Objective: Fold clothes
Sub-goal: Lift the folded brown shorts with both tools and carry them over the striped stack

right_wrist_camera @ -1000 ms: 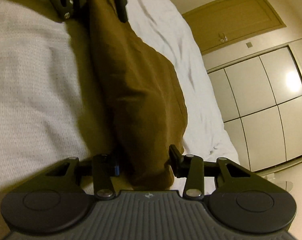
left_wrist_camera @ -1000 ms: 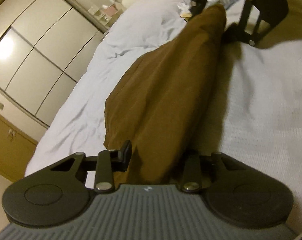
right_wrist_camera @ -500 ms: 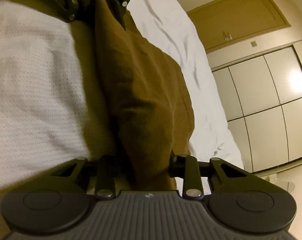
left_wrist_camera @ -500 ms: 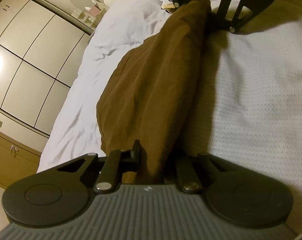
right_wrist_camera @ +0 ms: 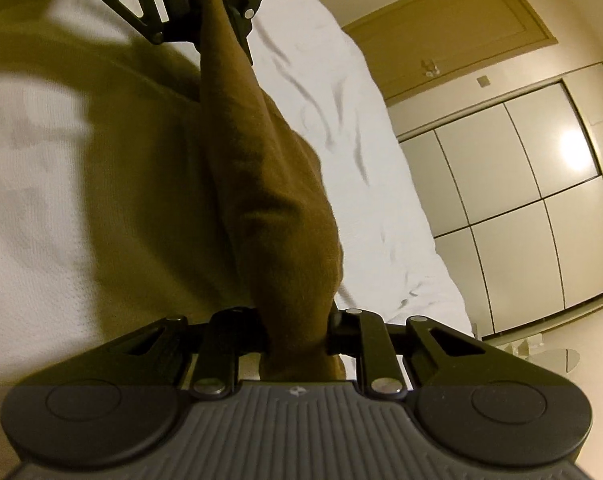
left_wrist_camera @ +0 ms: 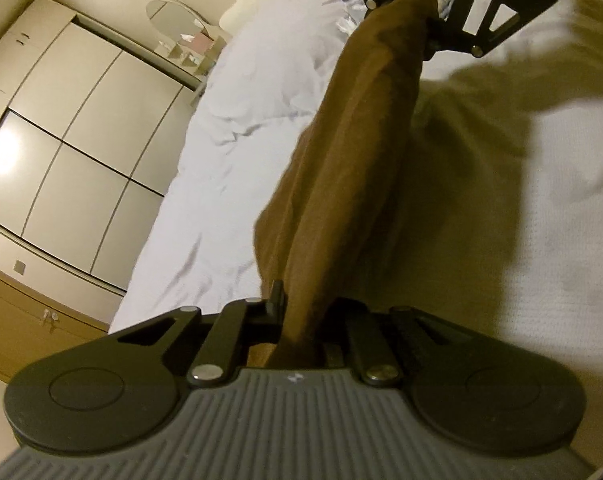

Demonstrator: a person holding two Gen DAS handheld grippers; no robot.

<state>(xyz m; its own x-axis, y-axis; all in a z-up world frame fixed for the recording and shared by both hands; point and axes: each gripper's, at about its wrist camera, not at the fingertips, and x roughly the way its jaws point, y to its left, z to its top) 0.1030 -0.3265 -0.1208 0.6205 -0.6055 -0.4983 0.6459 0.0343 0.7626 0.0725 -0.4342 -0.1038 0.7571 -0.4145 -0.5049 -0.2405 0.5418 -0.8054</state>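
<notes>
White bedding covers the bed [left_wrist_camera: 237, 128], which fills the space ahead of and below both sets of jaws; a textured white blanket [left_wrist_camera: 561, 240] is spread on one side of it, partly under a deep shadow. Cupboard doors [left_wrist_camera: 81, 140] and a wooden door [right_wrist_camera: 453, 40] are seen beyond the bed's far edge.

Brown cloth [left_wrist_camera: 361, 152], the garment being folded, is held stretched in the air between the two grippers as one long hanging band, with its lower edge sagging toward the bedding. It cannot be told whether that edge touches the bed.

One end of the cloth is pinched by the left gripper [left_wrist_camera: 301, 320], whose jaws are drawn in tight against a bunched fold. The other end is pinched by the right gripper [right_wrist_camera: 297, 328], whose jaws are likewise pressed onto a thick gather. Each gripper is seen at the far end of the cloth in the other's view.

A slip is judged the main risk: thick, bunched fabric is gripped rather than a flat edge, so one layer could be pulled free if the band is drawn tauter. An uneven fold could also result if the sagging middle is laid down twisted, or if one end is lowered ahead of the other.
</notes>
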